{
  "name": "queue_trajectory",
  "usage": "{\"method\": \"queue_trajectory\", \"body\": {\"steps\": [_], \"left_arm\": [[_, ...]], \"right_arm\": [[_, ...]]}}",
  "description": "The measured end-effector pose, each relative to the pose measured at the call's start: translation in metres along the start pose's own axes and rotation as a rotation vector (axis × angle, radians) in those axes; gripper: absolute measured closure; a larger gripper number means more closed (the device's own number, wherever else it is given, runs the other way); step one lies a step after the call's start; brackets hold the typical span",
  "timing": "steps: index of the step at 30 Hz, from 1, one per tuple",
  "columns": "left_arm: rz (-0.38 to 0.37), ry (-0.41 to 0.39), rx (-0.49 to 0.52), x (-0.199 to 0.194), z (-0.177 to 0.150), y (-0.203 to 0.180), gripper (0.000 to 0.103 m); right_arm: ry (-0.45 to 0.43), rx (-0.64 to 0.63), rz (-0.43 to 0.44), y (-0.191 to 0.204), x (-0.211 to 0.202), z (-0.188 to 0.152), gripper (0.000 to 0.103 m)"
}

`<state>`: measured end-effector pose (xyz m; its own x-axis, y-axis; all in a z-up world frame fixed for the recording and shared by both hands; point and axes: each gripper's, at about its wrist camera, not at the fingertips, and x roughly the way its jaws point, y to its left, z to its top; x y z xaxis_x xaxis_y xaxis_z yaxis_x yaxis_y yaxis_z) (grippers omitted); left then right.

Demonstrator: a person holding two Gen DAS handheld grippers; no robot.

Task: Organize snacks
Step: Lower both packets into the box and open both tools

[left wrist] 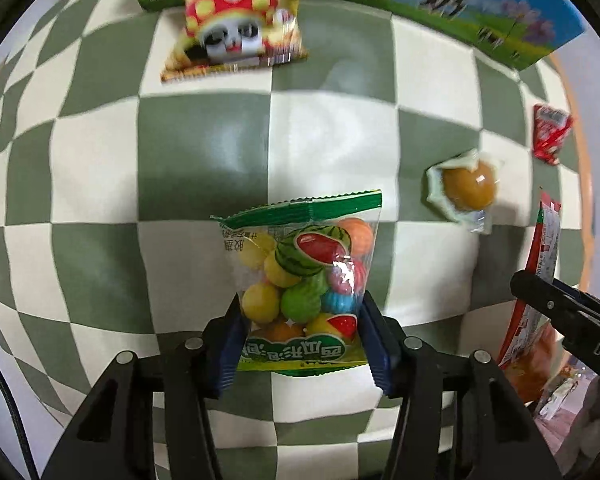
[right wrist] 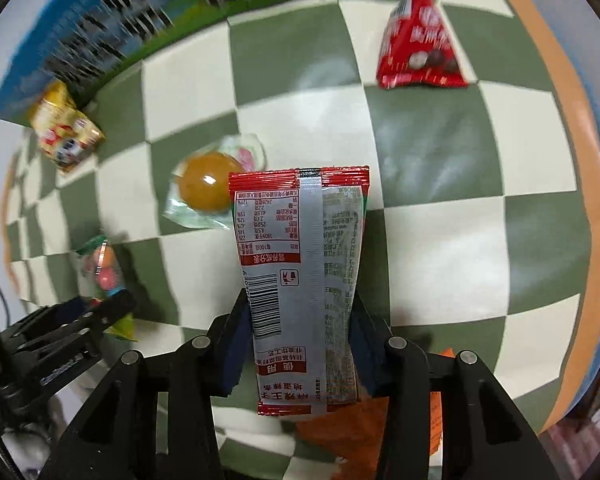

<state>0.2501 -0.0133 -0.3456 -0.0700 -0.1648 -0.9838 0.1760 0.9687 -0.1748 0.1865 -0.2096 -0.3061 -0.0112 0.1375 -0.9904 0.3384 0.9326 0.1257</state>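
left gripper [left wrist: 300, 336]: jaws closed on the gumball bag [left wrist: 302, 280], a clear packet with a green top seal and watermelon print, full of coloured balls. the blue pads [left wrist: 228, 348] press its two side edges in the lower half; the top seal and most of the bag stick out forward past the fingertips, the bottom green band sits back between the fingers. the bag is held above the checkered cloth [left wrist: 204, 152].

right gripper [right wrist: 298, 340]: jaws closed on the red spicy-strip packet [right wrist: 300, 280], back side up, showing barcode and nutrition table. the pads clamp its long edges in the lower half; the crimped red top end reaches well forward of the tips, the bottom end lies back between the fingers.

on the cloth, not held:
- jelly cup [left wrist: 466, 186], amber, in a pale wrapper, right of the gumball bag and apart from it; in the right wrist view it sits partly behind the held red packet's upper left corner.
- yellow snack bag [left wrist: 236, 28] with a mushroom-hat cartoon, at the far side, blurred, against the box.
- small red packet [right wrist: 420, 44], far right, near the cloth's orange border.
- blue-and-green printed box [left wrist: 452, 8] along the far edge, lettering blurred.
- orange packet [right wrist: 364, 436] beneath the right gripper, mostly hidden.
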Motion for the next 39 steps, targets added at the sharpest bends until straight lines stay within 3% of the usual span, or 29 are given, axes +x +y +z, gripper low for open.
{"method": "queue_trajectory", "body": {"steps": [4, 9, 14, 18, 21, 25, 33, 34, 36, 39], "left_arm": [[-0.043, -0.074, 0.019, -0.043, 0.012, -0.002, 0.053], [-0.095, -0.181, 0.041, -0.108, 0.044, -0.002, 0.053], [-0.083, -0.288, 0.040, -0.165, 0.103, 0.016, 0.053], [-0.041, -0.284, 0.018, -0.172, 0.163, 0.035, 0.053], [-0.043, -0.207, -0.026, -0.158, 0.208, 0.057, 0.053], [-0.012, -0.112, -0.063, -0.134, 0.248, 0.073, 0.053], [0.003, -0.017, -0.083, -0.095, 0.264, 0.083, 0.053], [0.006, -0.020, -0.077, -0.094, 0.263, 0.081, 0.052], [-0.001, -0.032, -0.067, -0.094, 0.263, 0.079, 0.051], [0.003, -0.035, -0.060, -0.094, 0.263, 0.076, 0.044]], "right_arm": [[-0.057, -0.014, 0.071, 0.011, -0.037, 0.005, 0.056], [-0.171, -0.054, 0.174, 0.042, -0.108, 0.036, 0.056], [-0.281, -0.106, 0.258, 0.073, -0.162, 0.099, 0.056], [-0.382, -0.139, 0.246, 0.110, -0.188, 0.148, 0.056], [-0.407, -0.141, 0.226, 0.137, -0.179, 0.189, 0.056], [-0.369, -0.105, 0.225, 0.160, -0.147, 0.230, 0.056], [-0.229, -0.069, 0.237, 0.162, -0.074, 0.256, 0.053], [-0.202, -0.070, 0.239, 0.161, -0.067, 0.257, 0.051], [-0.156, -0.096, 0.216, 0.161, -0.055, 0.259, 0.027], [-0.147, -0.115, 0.174, 0.158, -0.049, 0.259, 0.020]]}}
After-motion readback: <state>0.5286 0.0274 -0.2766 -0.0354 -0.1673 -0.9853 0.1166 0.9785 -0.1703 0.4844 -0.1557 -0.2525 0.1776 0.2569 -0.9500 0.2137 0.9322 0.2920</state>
